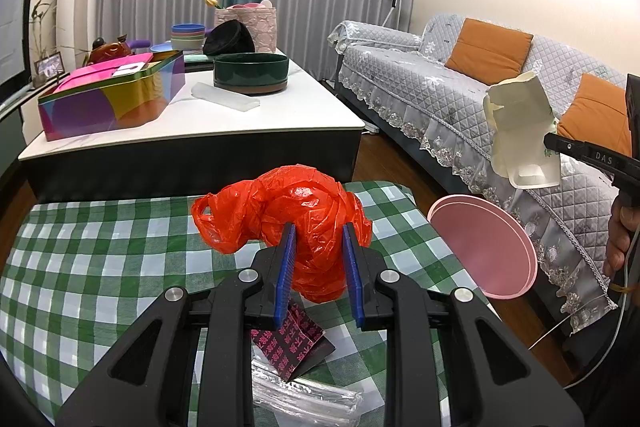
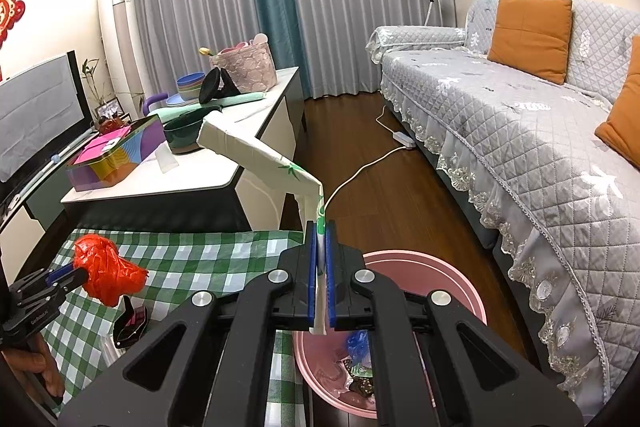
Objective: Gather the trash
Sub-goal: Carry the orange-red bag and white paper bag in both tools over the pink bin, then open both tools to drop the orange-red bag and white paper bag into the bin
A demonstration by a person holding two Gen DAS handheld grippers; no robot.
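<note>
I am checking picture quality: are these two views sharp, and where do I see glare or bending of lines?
Left wrist view: sharp; the red plastic bag shows small glints, and the white table edge bows. Right wrist view: also sharp; curtains and sofa curve toward the dark corners, and the pink bin is evenly lit.

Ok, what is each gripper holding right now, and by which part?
The left gripper pinches the crumpled red plastic bag around its bunched lower middle. The right gripper clamps the flattened white paper carton by one end.
</note>
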